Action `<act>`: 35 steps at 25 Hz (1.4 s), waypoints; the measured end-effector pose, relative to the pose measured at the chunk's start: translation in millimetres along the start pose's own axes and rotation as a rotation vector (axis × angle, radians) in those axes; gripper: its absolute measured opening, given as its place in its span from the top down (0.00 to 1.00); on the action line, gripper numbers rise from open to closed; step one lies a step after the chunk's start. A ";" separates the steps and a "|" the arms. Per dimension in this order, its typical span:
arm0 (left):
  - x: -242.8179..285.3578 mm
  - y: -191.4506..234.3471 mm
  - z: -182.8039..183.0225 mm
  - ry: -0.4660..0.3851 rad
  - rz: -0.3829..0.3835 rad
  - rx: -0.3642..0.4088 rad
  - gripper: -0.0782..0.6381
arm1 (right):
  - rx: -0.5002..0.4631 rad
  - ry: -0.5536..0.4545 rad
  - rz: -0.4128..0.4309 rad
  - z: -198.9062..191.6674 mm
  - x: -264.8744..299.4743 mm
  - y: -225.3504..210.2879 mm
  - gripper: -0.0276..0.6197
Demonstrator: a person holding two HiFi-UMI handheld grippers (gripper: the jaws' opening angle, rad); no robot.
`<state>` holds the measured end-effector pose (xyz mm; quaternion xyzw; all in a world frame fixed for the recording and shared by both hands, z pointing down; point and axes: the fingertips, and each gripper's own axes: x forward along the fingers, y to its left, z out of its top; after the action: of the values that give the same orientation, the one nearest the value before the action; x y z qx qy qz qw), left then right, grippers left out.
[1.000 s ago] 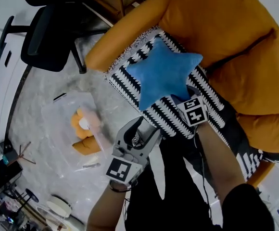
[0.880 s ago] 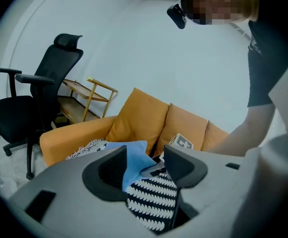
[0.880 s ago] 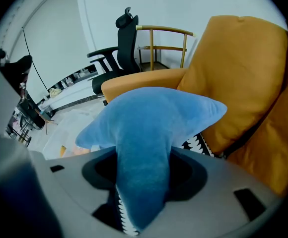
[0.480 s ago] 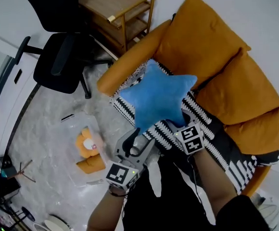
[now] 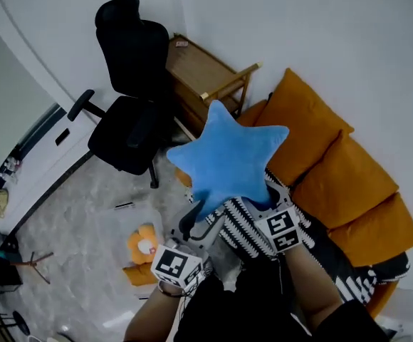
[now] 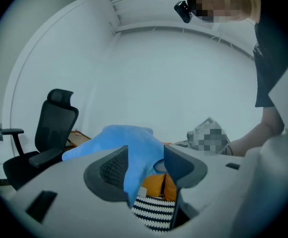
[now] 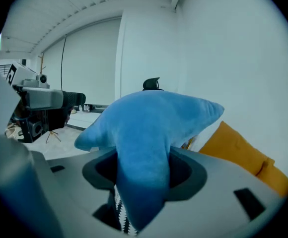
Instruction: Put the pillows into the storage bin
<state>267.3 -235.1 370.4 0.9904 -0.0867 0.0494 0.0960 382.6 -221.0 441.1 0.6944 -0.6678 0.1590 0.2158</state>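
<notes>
You hold the blue star pillow point(image 5: 228, 159) aloft above the orange sofa point(image 5: 335, 184). Your left gripper point(image 6: 145, 166) is clamped on one lower arm of the star, and your right gripper point(image 7: 143, 170) is clenched on another. (Each hold takes only one arm, so the plush body stands unsupported above them.)

Keep both grips closed and level, then swing left and down toward what looks like the clear storage bin point(image 5: 121, 223) on the floor, where an orange plush toy point(image 5: 144, 246) lies. A black-and-white pillow point(image 5: 246, 226) sits on the seat under your wrists.

The floor between sofa and bin looks open. The office chair point(image 5: 124, 130) and wooden side table point(image 5: 199, 73) stand beyond it, so keep the star's points off the chair's base.
</notes>
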 end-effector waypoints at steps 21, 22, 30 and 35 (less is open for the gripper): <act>-156.4 90.3 82.3 -0.146 0.308 0.091 0.85 | -0.166 -0.149 0.198 137.1 25.4 156.2 0.58; -164.9 94.0 80.8 -0.145 0.327 0.086 0.87 | -0.171 -0.145 0.215 137.9 28.7 164.7 0.58; -231.5 105.1 61.0 -0.136 0.546 0.058 0.88 | -0.239 -0.132 0.396 135.1 48.8 226.6 0.58; -275.8 90.0 51.1 -0.126 0.720 0.009 0.88 | -0.290 -0.124 0.531 132.4 45.9 263.7 0.58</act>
<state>-15.2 -287.5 305.2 0.8979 -0.4352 0.0193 0.0627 113.6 -332.1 374.1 0.4658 -0.8536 0.0701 0.2225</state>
